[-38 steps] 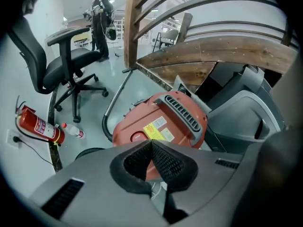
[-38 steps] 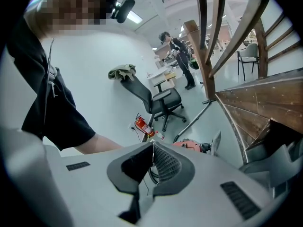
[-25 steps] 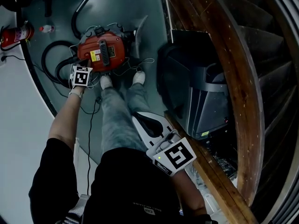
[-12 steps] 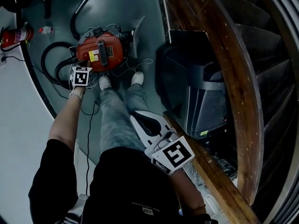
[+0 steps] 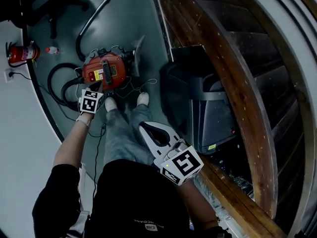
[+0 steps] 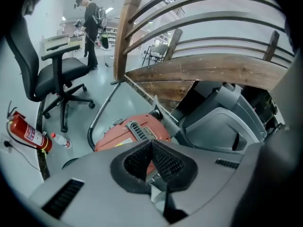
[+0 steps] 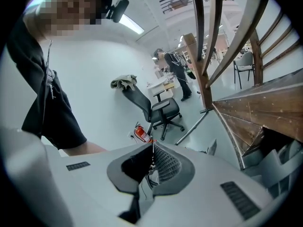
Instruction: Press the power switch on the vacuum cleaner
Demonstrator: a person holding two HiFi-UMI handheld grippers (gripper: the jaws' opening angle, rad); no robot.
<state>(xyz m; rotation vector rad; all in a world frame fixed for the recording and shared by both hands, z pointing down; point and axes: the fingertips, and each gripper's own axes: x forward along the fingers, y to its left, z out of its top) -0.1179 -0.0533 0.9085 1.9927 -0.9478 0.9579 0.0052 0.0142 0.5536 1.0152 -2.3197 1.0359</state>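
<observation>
Well, the person stands over the red vacuum cleaner (image 5: 118,73), which sits on the grey floor (image 5: 124,19) just in front of their white shoes (image 5: 111,103). Its black hose (image 5: 66,86) coils off to its left side. The left arm reaches down, so the left gripper (image 6: 150,144) hangs close over the near edge of the vacuum's body. From where I look, I cannot tell whether it touches, and I cannot pick out the switch itself. Its jaws are pressed together with nothing between them, and the red shell shows just beyond their tips.

The right gripper (image 7: 152,148) is held up near the person's waist, well apart from the vacuum. Its jaws are likewise closed on nothing.

Past the vacuum, a fire extinguisher (image 5: 21,53) lies by the white wall, with a small bottle (image 5: 51,50) just beside it. A black office chair (image 6: 52,70) stands farther back. To the right of the vacuum stands a dark grey bin-like unit (image 5: 210,115), tucked against a curved wooden staircase (image 5: 233,88). Another person (image 6: 90,27) stands at a desk far across the room.
</observation>
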